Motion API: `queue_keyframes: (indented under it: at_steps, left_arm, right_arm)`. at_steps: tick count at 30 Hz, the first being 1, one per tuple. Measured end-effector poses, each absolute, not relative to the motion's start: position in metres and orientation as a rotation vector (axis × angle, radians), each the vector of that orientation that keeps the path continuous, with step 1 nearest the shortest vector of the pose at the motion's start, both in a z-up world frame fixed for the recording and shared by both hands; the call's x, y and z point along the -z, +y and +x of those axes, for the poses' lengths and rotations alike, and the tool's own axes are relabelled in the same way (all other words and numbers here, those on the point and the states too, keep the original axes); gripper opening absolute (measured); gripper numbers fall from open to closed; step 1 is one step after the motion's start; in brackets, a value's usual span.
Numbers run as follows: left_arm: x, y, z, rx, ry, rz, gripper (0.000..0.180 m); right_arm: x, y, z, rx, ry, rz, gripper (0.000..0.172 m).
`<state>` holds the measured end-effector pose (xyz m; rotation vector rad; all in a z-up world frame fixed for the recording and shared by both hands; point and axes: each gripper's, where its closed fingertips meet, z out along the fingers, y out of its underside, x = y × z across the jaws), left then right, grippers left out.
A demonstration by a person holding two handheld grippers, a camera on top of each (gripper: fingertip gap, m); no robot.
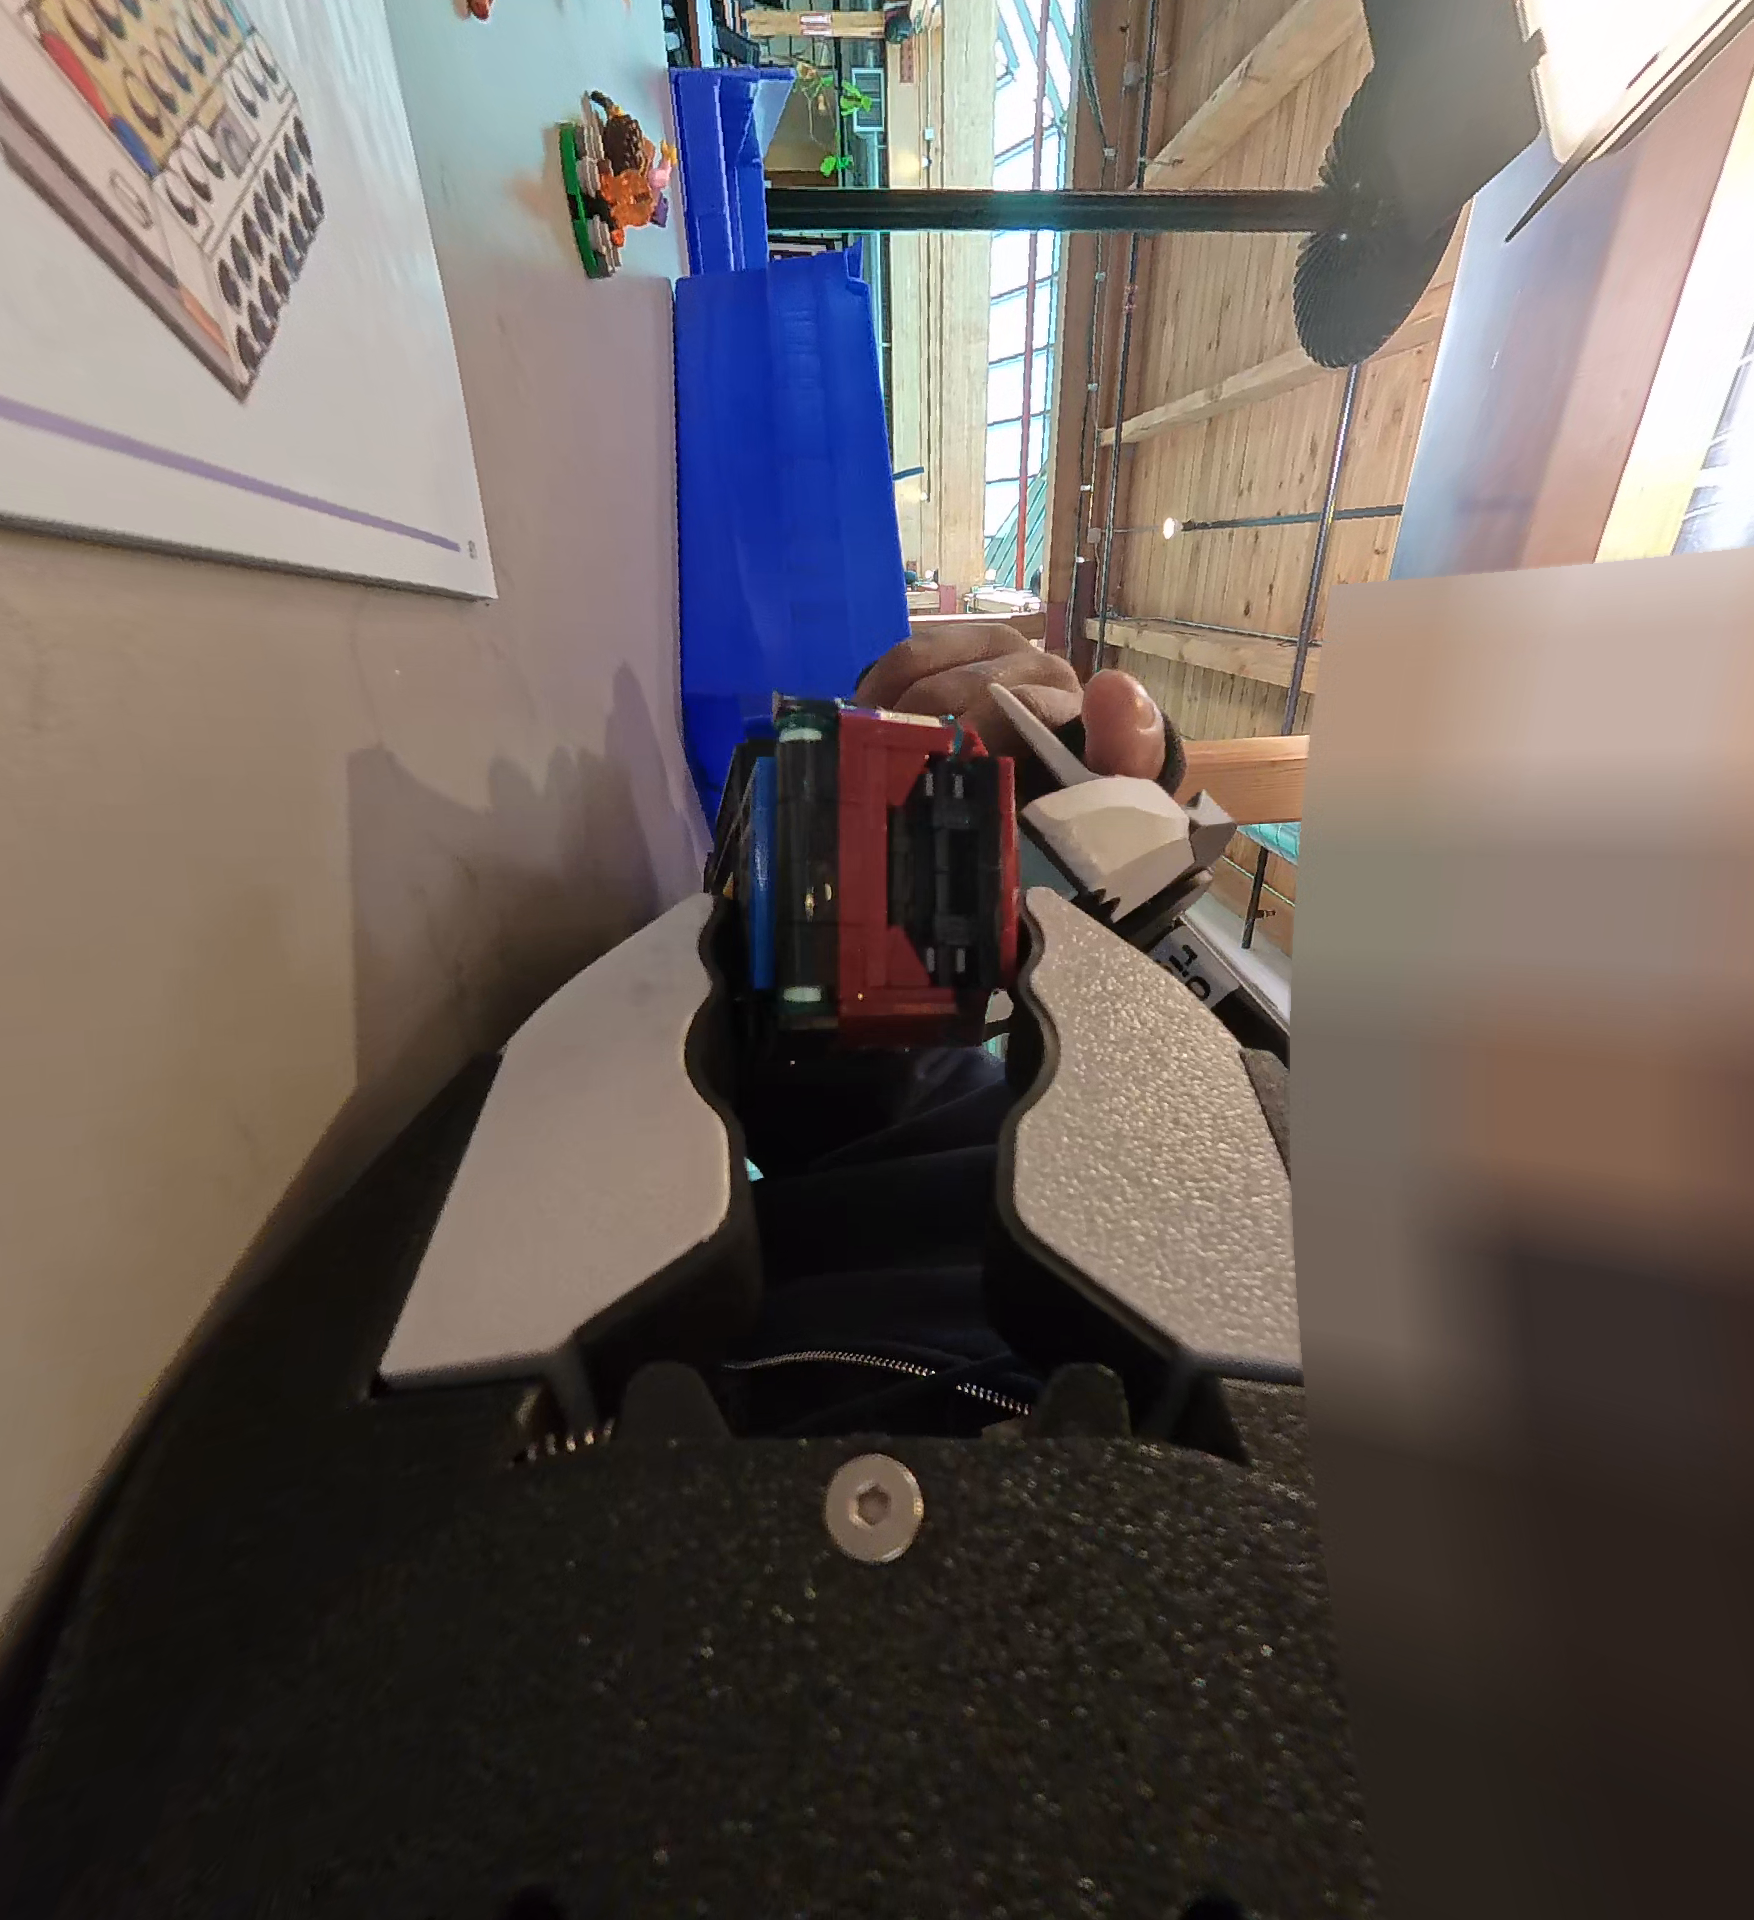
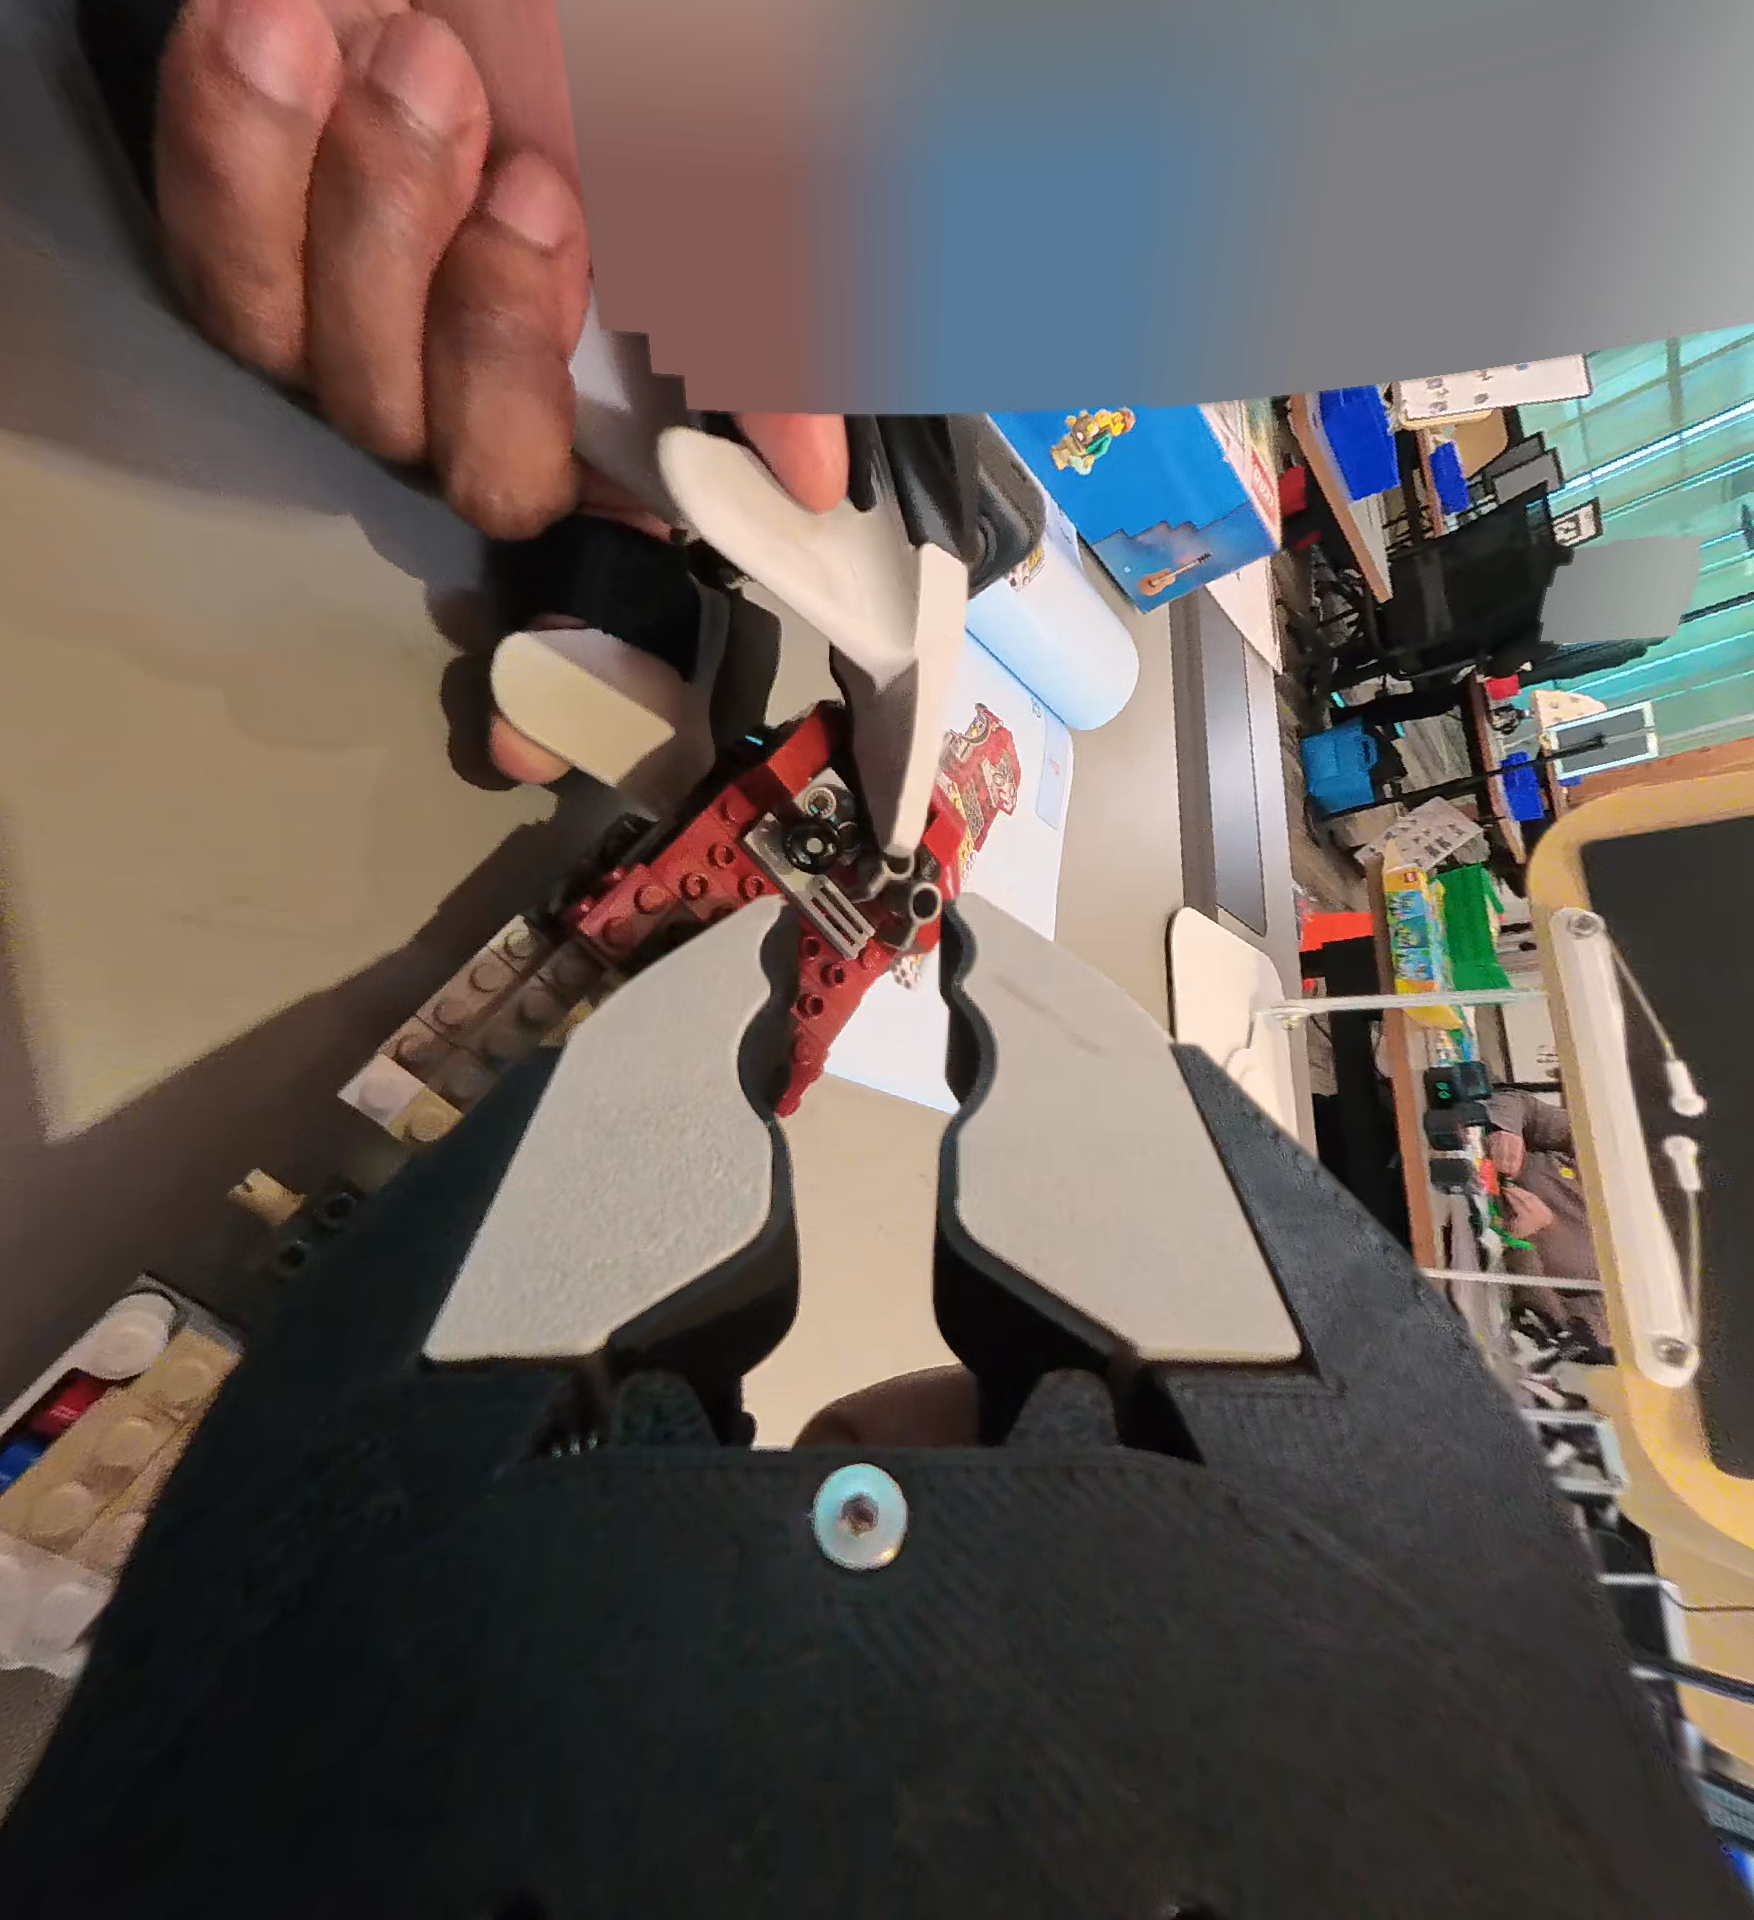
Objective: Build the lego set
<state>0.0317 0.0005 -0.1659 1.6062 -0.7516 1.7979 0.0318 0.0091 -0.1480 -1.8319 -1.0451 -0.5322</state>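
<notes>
Left claw [image 1: 868, 925]: clenched on red brick-built model [image 1: 894, 883], held off tabletop [image 1: 177, 831]. Right claw [image 2: 862, 935]: released, just beside model's grey pipe piece [image 2: 909, 883]. Model likely light, rigid, fragile at joints; grip broad flat sides.

A red, black and blue brick model [image 1: 878, 883] is clamped in the left gripper [image 1: 865, 940], with both grey fingers [image 1: 1112, 1039] pressed against its sides. Just beyond the model, the right gripper [image 1: 1127, 842] is seen, held by a hand [image 1: 1018, 686]; how its jaws stand cannot be told. A blue bin [image 1: 779, 468] stands behind, beside a printed sheet [image 1: 177, 260] and a small orange and green brick figure [image 1: 618, 177].
</notes>
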Motion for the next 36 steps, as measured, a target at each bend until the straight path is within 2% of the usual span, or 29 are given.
queue_keyframes:
  at_steps: [13, 36]
  left_arm:
    - [0.1667, -0.0005, 0.0311, -1.798, -0.791, 1.627, 0.05]
    - [0.1624, -0.0009, 0.0311, -1.83, -0.844, 1.664, 0.049]
  right_arm:
    - [0.1532, 0.0106, 0.0309, 0.653, -1.118, -1.843, 0.025]
    - [0.1487, 0.0133, 0.026, 0.605, -1.044, -1.869, 0.023]
